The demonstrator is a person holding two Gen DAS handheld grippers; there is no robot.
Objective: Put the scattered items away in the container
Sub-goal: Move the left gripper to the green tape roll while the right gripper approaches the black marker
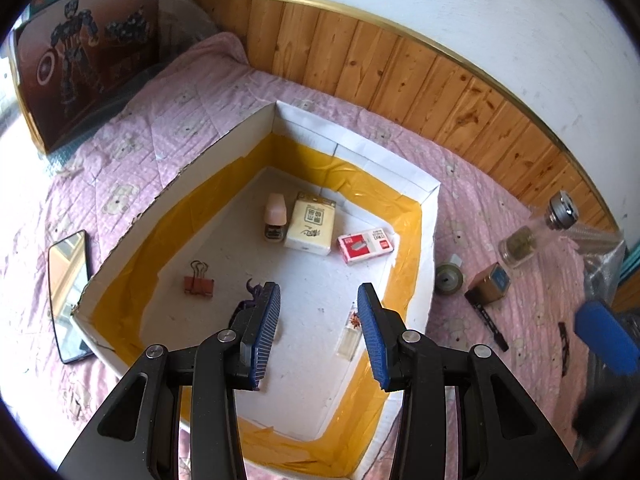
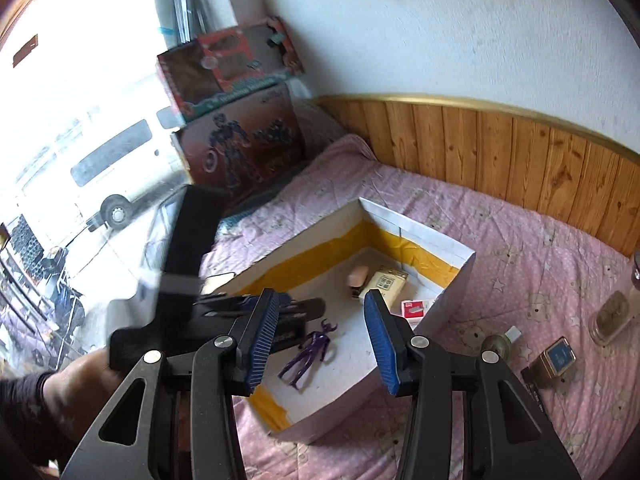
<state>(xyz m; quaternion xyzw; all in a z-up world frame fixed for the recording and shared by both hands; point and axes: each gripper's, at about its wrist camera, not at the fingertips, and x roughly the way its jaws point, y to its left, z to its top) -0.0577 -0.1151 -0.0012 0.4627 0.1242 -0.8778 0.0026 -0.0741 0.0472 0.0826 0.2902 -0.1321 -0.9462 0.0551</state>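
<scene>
White open box (image 1: 424, 216) on pink quilt; jar (image 1: 518, 246), tin (image 1: 490, 282) outside

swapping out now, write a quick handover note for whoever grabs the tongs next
Left tongs: open, empty, above the box.
Right tongs: open, empty, at the box's near right side.
Done, in the box: stapler, tissue pack, staple box, binder clip, purple figure, small clear item.
Left, on the pink quilt: phone left of the box; on its right, round metal piece, small carton, jar, dark strips.
</scene>
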